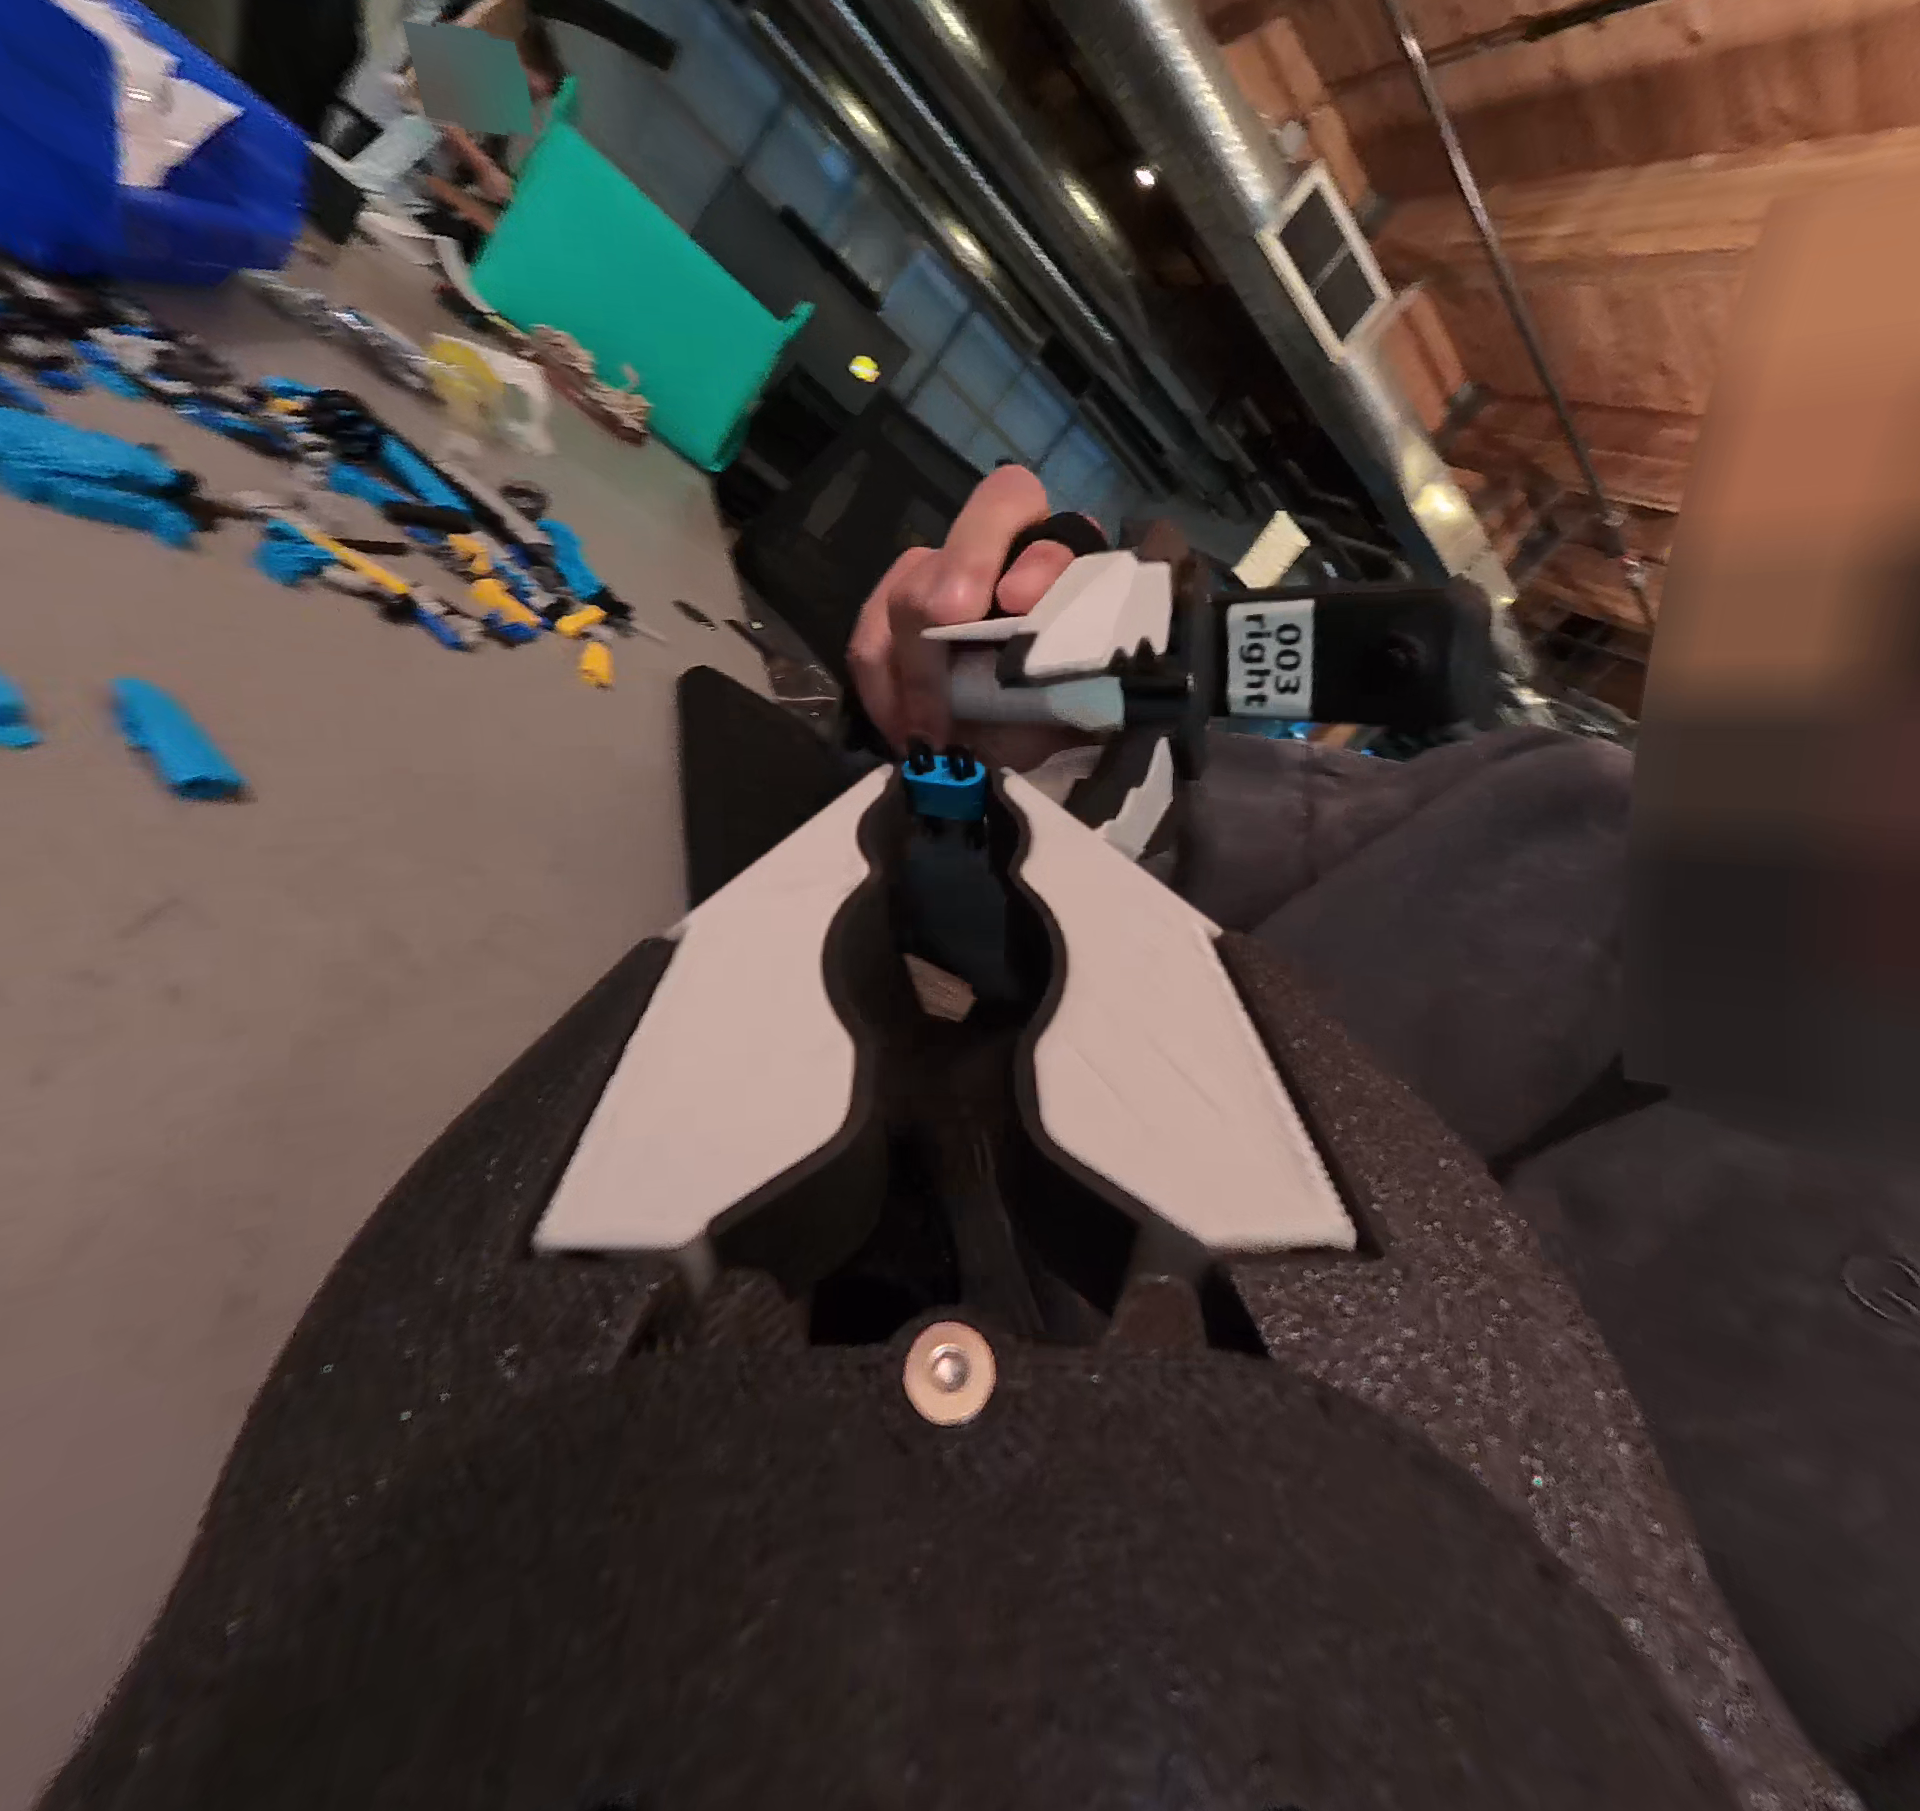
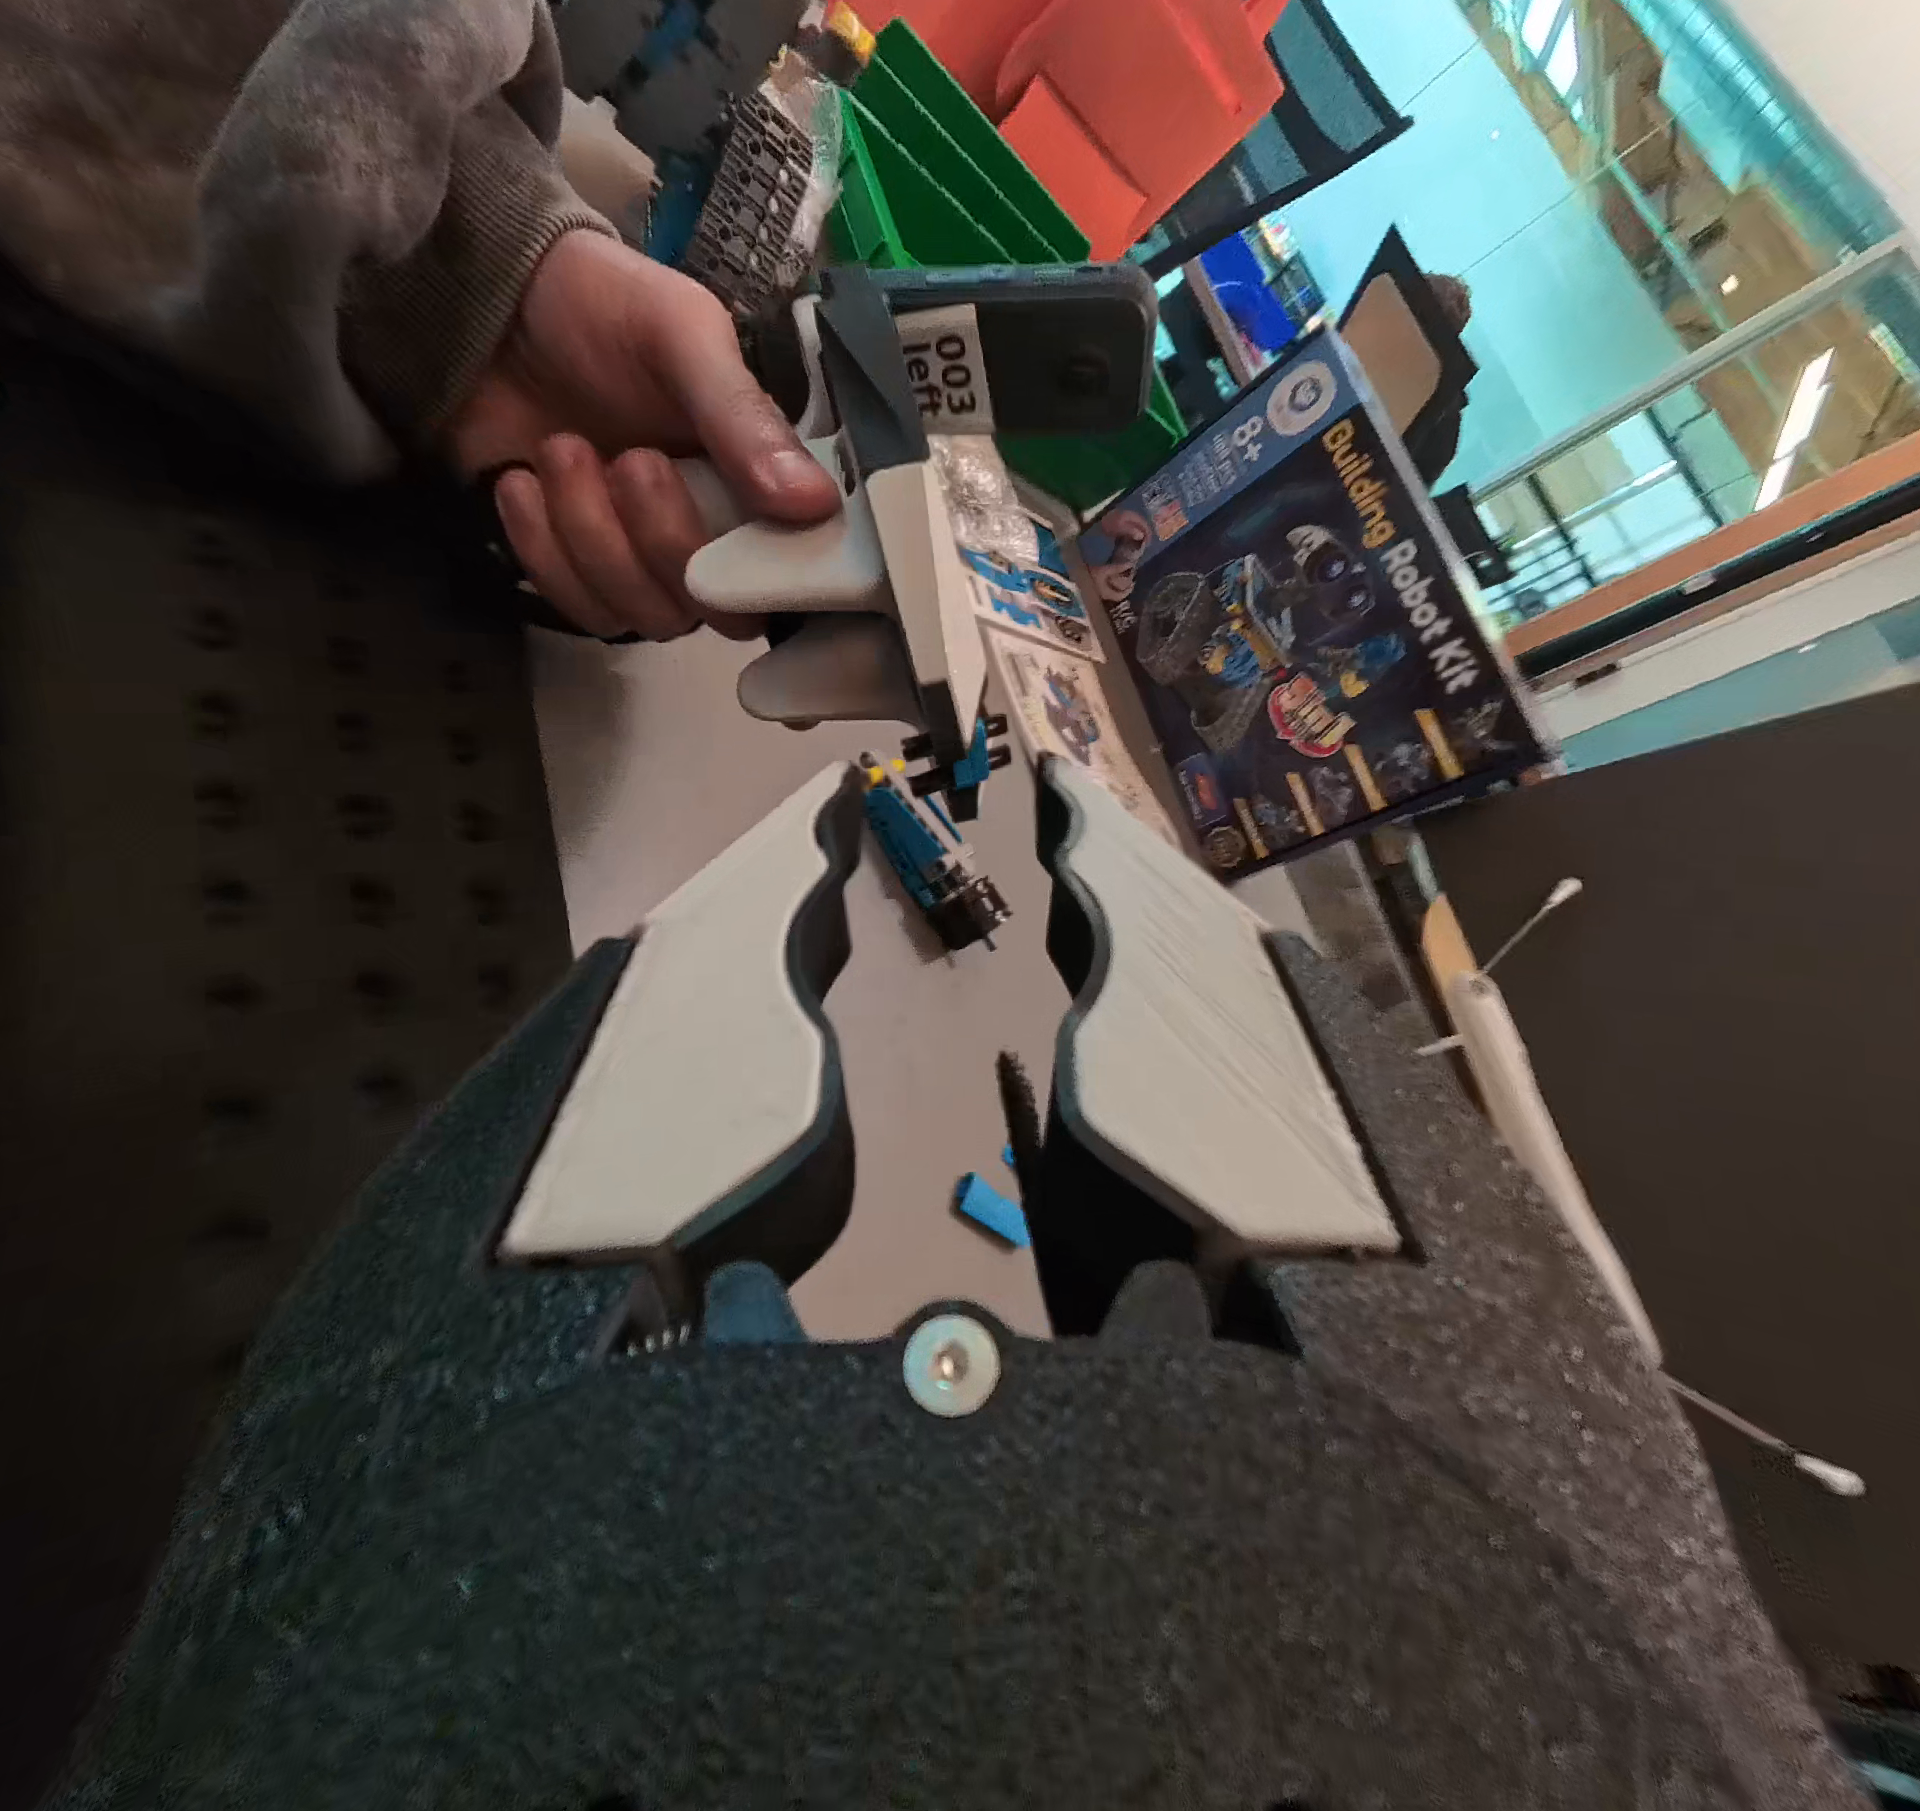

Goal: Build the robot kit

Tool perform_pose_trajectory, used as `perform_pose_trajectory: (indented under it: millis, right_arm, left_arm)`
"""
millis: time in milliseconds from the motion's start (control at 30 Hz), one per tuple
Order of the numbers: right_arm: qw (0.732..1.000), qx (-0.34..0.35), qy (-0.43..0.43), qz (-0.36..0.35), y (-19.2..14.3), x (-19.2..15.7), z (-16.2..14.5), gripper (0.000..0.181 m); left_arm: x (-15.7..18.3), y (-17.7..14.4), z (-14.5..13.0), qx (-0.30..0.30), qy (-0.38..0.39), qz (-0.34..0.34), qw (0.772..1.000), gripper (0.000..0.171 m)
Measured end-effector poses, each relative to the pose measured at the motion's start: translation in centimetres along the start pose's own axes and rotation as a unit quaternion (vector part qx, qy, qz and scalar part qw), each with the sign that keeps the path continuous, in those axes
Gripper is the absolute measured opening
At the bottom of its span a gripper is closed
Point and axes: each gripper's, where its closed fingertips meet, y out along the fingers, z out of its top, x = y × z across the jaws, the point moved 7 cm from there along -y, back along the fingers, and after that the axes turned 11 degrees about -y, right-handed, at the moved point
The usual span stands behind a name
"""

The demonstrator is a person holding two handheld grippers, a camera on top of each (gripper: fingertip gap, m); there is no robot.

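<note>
My left gripper (image 1: 942, 776) is shut on a small blue piece with black pegs (image 1: 941, 795), held in the air at the fingertips; a black part hangs below it between the fingers. In the right wrist view the left gripper (image 2: 961, 738), held by a hand (image 2: 623, 473), holds that piece (image 2: 971, 769) just above the grey table (image 2: 665, 785). My right gripper (image 2: 951, 805) is open and empty, its tips flanking the piece from close by. A blue and black assembly (image 2: 930, 862) lies on the table between the right fingers. The right gripper also shows in the left wrist view (image 1: 951, 665).
A dark blue kit box (image 2: 1320, 618) and paper sheets (image 2: 1070, 701) lie right of the piece. Green bins (image 2: 935, 172) and an orange bin (image 2: 1091, 47) stand behind. A loose blue piece (image 2: 992, 1205) lies near. Scattered blue, yellow and black parts (image 1: 364, 514), a blue bin (image 1: 135, 151) and a green bin (image 1: 634, 307) are on the table.
</note>
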Motion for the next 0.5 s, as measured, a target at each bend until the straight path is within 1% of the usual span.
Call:
perform_pose_trajectory:
  millis: [33,67,100,133,200,233,267,300,333,367,400,433,500]
  right_arm:
    - [1.0,0.003,0.023,0.005,0.1,0.2,-0.4,0.039]
    - [0.999,0.002,0.049,0.01,0.4,0.3,-0.9,0.041]
    - [0.997,-0.005,0.072,0.012,0.8,0.3,-1.3,0.042]
    - [0.996,-0.009,0.088,0.006,1.3,0.3,-1.6,0.042]
    - [0.993,-0.019,0.114,-0.018,2.3,0.1,-2.2,0.035]
    - [0.992,-0.018,0.126,-0.024,2.8,-0.2,-2.2,0.039]
    - [0.991,-0.012,0.129,-0.038,3.2,-0.5,-2.1,0.039]
    - [0.989,-0.018,0.123,-0.073,3.5,-0.4,-2.1,0.037]
    - [0.986,-0.028,0.11,-0.12,3.6,0.0,-2.1,0.03]
    - [0.984,-0.024,0.094,-0.149,3.7,0.1,-1.8,0.022]
    - [0.983,-0.019,0.08,-0.165,3.7,0.2,-1.4,0.017]
    - [0.98,-0.013,0.072,-0.183,3.5,0.4,-1.1,0.017]
    - [0.975,0.001,0.065,-0.21,2.8,0.7,-0.9,0.015]
  left_arm:
    - [-0.4,-0.1,0.1,0.004,0.002,0.021,1.0,0.013]
    - [-0.9,-0.1,0.2,0.01,0.003,0.04,0.999,0.013]
    - [-1.1,-0.2,0.3,0.015,-0.001,0.045,0.999,0.013]
    - [-1.1,-0.2,0.4,0.018,-0.004,0.041,0.999,0.014]
    - [-1.0,-0.2,0.6,0.033,-0.007,0.033,0.999,0.014]
    - [-0.9,-0.2,0.7,0.041,-0.009,0.027,0.999,0.014]
    - [-0.7,-0.3,0.9,0.051,-0.011,0.022,0.998,0.014]
    - [-0.5,-0.3,1.0,0.065,-0.011,0.013,0.998,0.014]
    - [-0.1,-0.2,1.1,0.078,-0.012,-0.004,0.997,0.014]
    - [0.3,0.0,1.2,0.09,-0.017,-0.023,0.996,0.014]
    - [0.6,0.2,1.3,0.104,-0.023,-0.041,0.993,0.014]
    - [0.8,0.2,1.4,0.118,-0.03,-0.056,0.991,0.014]
    - [0.7,0.4,1.5,0.146,-0.037,-0.054,0.987,0.014]
